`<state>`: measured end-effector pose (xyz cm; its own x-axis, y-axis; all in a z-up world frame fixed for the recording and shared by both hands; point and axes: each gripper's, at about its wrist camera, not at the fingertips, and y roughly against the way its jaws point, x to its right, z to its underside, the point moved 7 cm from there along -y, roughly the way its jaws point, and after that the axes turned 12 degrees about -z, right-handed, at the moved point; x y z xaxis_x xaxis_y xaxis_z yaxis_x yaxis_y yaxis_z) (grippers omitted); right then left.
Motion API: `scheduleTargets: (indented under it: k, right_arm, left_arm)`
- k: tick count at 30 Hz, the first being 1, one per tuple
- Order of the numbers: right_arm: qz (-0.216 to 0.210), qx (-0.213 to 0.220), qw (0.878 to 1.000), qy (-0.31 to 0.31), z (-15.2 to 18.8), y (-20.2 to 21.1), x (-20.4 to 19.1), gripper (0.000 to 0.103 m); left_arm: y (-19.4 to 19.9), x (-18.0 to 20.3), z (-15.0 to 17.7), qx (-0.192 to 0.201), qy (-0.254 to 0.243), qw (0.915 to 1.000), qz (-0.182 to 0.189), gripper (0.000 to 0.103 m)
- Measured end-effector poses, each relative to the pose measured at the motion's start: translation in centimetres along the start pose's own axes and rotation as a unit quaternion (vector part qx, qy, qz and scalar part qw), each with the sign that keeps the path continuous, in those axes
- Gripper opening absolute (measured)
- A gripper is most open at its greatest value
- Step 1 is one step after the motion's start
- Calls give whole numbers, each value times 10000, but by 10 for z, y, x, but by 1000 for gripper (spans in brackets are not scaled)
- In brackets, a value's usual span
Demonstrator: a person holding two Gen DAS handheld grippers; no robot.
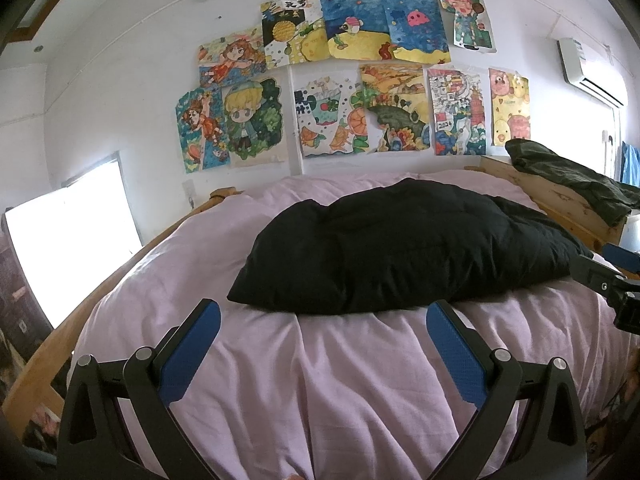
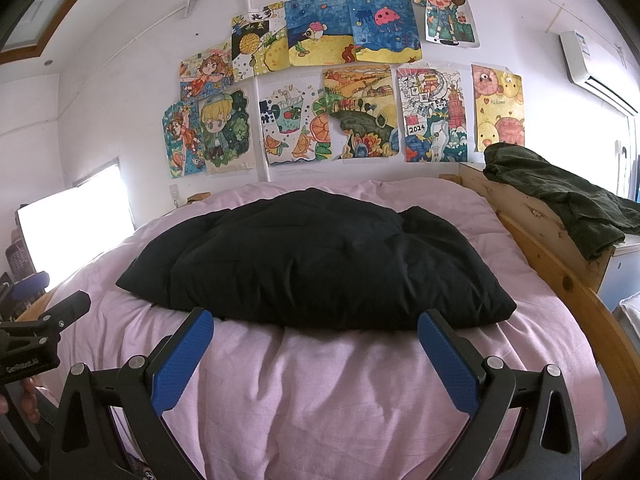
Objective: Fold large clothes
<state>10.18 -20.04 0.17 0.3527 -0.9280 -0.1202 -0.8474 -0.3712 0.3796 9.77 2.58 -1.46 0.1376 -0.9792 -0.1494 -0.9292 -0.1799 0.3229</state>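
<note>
My left gripper [image 1: 323, 354] hangs over the near part of the bed, its 2 blue-padded fingers [image 1: 191, 354] spread wide, nothing between them. My right gripper [image 2: 314, 356] is the same: fingers apart, holding nothing, above the pink bedding.

The black padded garment [image 1: 400, 248] lies bunched in a thick heap on the pink duvet [image 1: 360, 392], just ahead of both grippers. Seen from the left wrist, its near edge sits just past my fingertips and its bulk runs off to the right. Seen from the right wrist, the garment [image 2: 316, 264] is straight ahead, its near edge close to the tips, its left corner tapering out ahead-left of the gripper. Neither gripper touches it.

From the left wrist, my right gripper [image 1: 616, 280] shows at the far right edge, beside the garment's right end. From the right wrist, my left gripper [image 2: 44, 328] shows at the left edge.

Ahead-right of both grippers, a dark green cloth [image 2: 568, 200] is draped over the wooden bed frame [image 2: 532, 216]. Beyond the bed, on the white wall, hang about 11 coloured drawings [image 2: 360, 96]. An air conditioner [image 2: 592, 72] sits high to the right. A bright window [image 1: 68, 248] glares to the left.
</note>
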Motion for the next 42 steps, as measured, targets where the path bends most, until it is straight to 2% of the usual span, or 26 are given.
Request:
scheduleTargets:
  k: [10,14,42]
  right_arm:
    - [0,0,10000,-5,0,0,-1,103]
    - [-1,6,10000,-4,-1,0,-1,103]
    - [14,0,10000,-15,-1,-1,-4,103]
  left_arm:
    - [2,-16,9,-82,-30,9998,-182,101]
    - [2,-9,5,-72,-51,9998,-187,101]
    - [3,-28,12,-37,-152,9997,-177,101]
